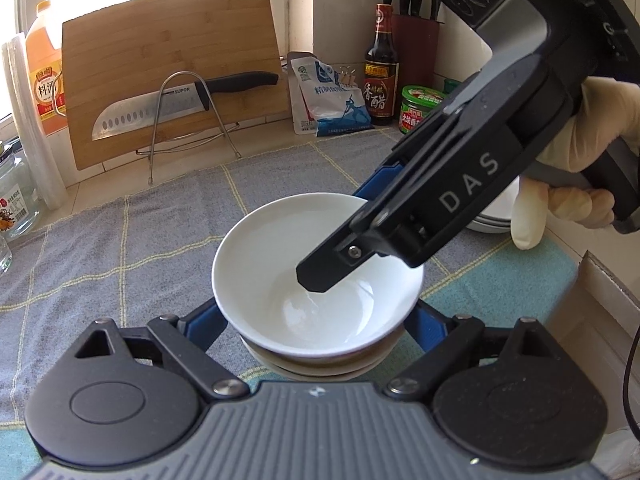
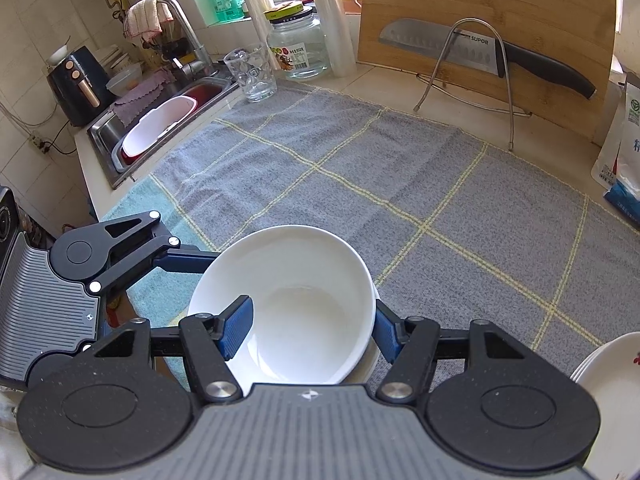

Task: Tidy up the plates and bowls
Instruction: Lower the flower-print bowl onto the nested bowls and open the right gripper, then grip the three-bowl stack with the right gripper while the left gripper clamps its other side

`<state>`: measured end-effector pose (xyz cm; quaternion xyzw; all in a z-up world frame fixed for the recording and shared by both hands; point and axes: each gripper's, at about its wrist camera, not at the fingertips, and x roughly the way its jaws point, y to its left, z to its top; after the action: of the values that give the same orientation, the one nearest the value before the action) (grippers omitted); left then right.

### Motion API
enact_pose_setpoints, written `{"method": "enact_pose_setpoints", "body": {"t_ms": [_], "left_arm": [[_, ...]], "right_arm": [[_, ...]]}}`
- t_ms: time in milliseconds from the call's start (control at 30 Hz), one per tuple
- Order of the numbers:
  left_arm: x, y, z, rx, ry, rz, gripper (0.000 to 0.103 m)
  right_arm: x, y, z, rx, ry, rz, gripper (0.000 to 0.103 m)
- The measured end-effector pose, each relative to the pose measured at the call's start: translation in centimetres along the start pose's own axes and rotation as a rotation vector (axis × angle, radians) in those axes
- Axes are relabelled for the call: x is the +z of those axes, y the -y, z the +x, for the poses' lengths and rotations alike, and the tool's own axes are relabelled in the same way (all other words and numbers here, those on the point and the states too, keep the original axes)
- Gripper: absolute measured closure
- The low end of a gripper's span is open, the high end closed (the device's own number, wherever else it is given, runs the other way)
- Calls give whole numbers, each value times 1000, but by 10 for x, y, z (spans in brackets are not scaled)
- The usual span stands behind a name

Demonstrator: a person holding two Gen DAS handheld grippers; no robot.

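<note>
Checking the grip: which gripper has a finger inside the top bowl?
The right gripper: one finger inside the top bowl, the other outside; the left gripper straddles it outside.

Both wrist views close, angled down, sharing white bowl (image 1: 316, 276) (image 2: 288, 304).

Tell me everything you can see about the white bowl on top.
The white bowl is glossy, plain, ceramic-looking, empty and upright. It sits nested atop another bowl on the grey checked cloth. The right tongs straddle its rim, one blue finger inside, one outside. The left tongs flank the stack below.
</note>
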<state>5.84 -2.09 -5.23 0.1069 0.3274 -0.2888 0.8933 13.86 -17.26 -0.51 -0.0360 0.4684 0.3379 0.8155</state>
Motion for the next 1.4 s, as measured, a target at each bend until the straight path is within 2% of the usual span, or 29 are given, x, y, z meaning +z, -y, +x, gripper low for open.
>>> {"method": "enact_pose_setpoints", "body": {"t_ms": [100,167,333,567,667,800,967,1100,1400], "left_arm": [[0,-2,0,-8,0,-6,8],[-1,-1,1,-12,0,-2,7],[-2,-2,-1,-16,2,17,6],[-6,1,-10,-31,11,40,5],[-9,0,-18,-57,30,46,5],[-12,-6,-25,-56,45,62,3],[-12,-19,-31,-74,62,67,2],[-13,-27,-28,-128,40,63,1],[-27,-38,-14,-159,17,128,1]], "right_arm": [[0,0,0,1,0,-6,32],[1,-1,1,11,0,-7,28],[2,-5,2,-1,11,-21,10],[2,-6,-5,-46,35,-38,8],[-1,-9,-12,-77,66,-57,4],[-11,-17,-22,-120,102,-116,0],[-27,-31,-30,-175,129,-178,0],[-40,-42,-32,-216,133,-211,0],[-66,-51,-16,-287,101,-138,0]]}}
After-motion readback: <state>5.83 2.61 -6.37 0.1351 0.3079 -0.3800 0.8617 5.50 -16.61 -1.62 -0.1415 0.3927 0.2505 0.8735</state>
